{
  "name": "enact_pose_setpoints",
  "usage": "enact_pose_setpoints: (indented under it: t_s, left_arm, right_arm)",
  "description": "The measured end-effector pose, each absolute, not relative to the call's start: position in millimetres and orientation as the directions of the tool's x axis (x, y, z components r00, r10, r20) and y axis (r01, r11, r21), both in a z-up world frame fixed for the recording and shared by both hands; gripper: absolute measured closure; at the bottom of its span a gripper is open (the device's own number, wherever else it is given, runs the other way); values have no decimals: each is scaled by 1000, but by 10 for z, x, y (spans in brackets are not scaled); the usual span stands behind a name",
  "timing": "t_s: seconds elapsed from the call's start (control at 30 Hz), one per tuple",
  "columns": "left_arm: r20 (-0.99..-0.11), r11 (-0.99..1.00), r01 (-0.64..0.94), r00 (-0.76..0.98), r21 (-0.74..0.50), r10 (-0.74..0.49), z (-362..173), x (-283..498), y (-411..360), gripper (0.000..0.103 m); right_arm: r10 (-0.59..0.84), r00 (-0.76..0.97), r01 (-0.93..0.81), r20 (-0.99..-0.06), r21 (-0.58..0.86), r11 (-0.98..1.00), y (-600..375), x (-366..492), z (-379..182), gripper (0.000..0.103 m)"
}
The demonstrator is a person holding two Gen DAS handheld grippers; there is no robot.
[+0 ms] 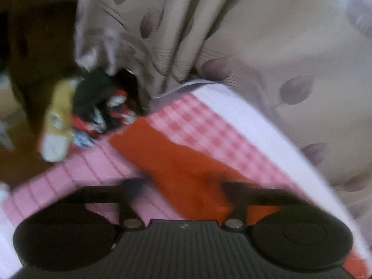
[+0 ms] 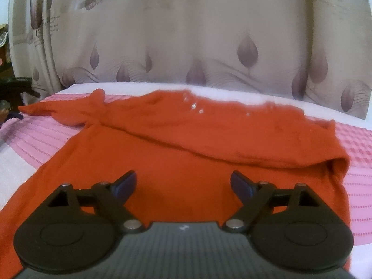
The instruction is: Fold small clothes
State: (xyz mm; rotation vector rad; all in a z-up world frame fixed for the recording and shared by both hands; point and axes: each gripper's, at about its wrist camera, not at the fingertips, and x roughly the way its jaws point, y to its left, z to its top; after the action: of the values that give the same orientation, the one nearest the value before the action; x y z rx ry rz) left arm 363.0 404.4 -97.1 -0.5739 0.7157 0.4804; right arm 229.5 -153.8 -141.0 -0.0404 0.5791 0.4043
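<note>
An orange-red garment (image 2: 186, 139) lies spread on a pink-and-white checked bed cover (image 2: 362, 148), its far part folded over toward me, a sleeve stretching to the left (image 2: 46, 110). My right gripper (image 2: 182, 183) is open and empty, low over the garment's near part. In the blurred left wrist view the same garment (image 1: 176, 158) runs diagonally across the cover (image 1: 204, 125). My left gripper (image 1: 183, 186) is open, its fingers apart just over the garment's edge, holding nothing.
A beige curtain with purple leaf prints (image 2: 186, 34) hangs behind the bed. A heap of other clothes (image 1: 97, 107), black, red, white and yellow, lies at the bed's far corner in the left wrist view. Dark wooden furniture (image 1: 39, 34) stands beyond it.
</note>
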Motion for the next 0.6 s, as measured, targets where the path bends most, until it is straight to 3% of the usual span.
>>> enact_pose_setpoints:
  t_s: [0.07,0.13,0.23,0.47,0.6]
  left_arm:
    - [-712,688,-597,682,-412,165,-977,3618,4166,101]
    - [-702,665,-614,688,-426,186,-881,3605,4149,101]
    - [-604,713,-513,781,-477,158,-510,3563,3912,101]
    - [-465,875,-217,885,-433,-11,471,3574,2540,101]
    - [-443,916,-43,883,-399,-152,815,3673,1532,101]
  right_arm:
    - [367,769,-374,-523,97,922,-1582,2288,-1401,11]
    - [370,778,-352,-508,136,926,-1660,2290,-1388,7]
    - [371,801,-312,-469,201,928,-1805,2274,-1371,6]
    - [353,899,-224,-259,421,879,-2320,2045,-1346,6]
    - [286,927,-126,-244,515,848,-2532,1954,-1360,6]
